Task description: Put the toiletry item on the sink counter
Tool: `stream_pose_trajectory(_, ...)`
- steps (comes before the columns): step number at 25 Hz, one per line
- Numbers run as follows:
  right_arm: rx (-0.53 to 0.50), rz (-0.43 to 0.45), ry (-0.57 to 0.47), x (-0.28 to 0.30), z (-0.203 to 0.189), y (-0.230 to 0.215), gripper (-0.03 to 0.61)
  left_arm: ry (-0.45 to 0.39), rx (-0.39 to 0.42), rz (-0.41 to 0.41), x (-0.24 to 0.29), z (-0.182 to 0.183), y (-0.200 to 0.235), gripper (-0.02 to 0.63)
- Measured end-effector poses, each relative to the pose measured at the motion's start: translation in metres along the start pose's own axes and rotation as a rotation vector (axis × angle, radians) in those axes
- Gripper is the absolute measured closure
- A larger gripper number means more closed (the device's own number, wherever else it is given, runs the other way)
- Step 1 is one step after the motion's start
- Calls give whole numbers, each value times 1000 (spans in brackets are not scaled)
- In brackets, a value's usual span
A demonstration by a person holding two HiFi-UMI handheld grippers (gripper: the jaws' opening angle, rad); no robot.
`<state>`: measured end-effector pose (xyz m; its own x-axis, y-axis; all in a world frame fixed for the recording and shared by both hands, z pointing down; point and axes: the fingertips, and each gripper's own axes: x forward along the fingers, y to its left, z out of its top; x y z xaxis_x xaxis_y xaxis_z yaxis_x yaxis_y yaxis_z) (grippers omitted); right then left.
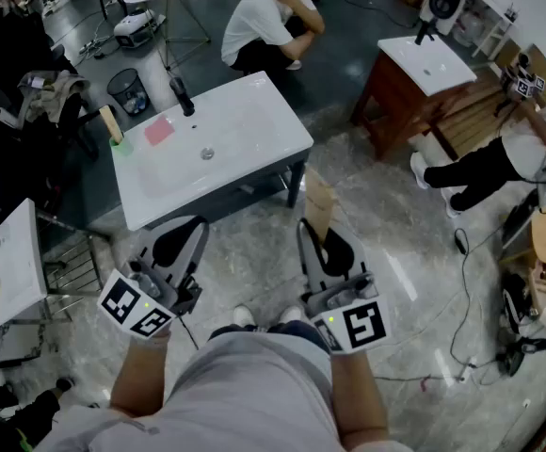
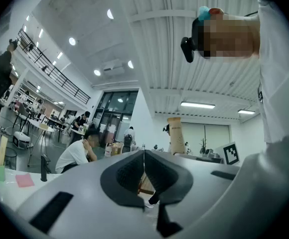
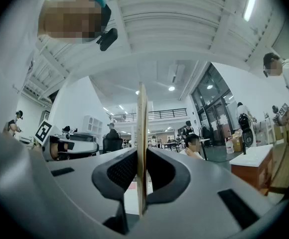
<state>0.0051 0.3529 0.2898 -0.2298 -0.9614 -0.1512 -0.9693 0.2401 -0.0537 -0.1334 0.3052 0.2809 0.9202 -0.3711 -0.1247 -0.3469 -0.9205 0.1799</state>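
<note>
My right gripper point(image 1: 312, 230) is shut on a flat tan toiletry item point(image 1: 318, 205), which stands up out of its jaws. In the right gripper view the item point(image 3: 141, 133) shows edge-on, pinched between the pads of that gripper point(image 3: 141, 156). My left gripper point(image 1: 194, 230) is shut with nothing in it; in its own view its jaws point(image 2: 143, 153) meet, and the tan item point(image 2: 176, 136) shows to its right. Both grippers are close to my body, short of the white sink counter point(image 1: 254, 111). On the counter are a black faucet point(image 1: 181, 95), a pink pad point(image 1: 158, 130) and a green cup point(image 1: 120, 141).
A person crouches behind the sink counter point(image 1: 268, 17). A second white sink on a wooden stand point(image 1: 426, 64) is at the back right, with another person's legs point(image 1: 471, 172) beside it. A mesh bin point(image 1: 127, 90) stands at the far left, and cables point(image 1: 461, 252) lie on the floor at the right.
</note>
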Motion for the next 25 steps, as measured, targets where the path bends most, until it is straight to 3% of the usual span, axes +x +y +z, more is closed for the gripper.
stream_pose_trajectory(25, 49, 15, -32, -42, 6, -88, 526, 25, 21, 38, 78, -25, -52, 597)
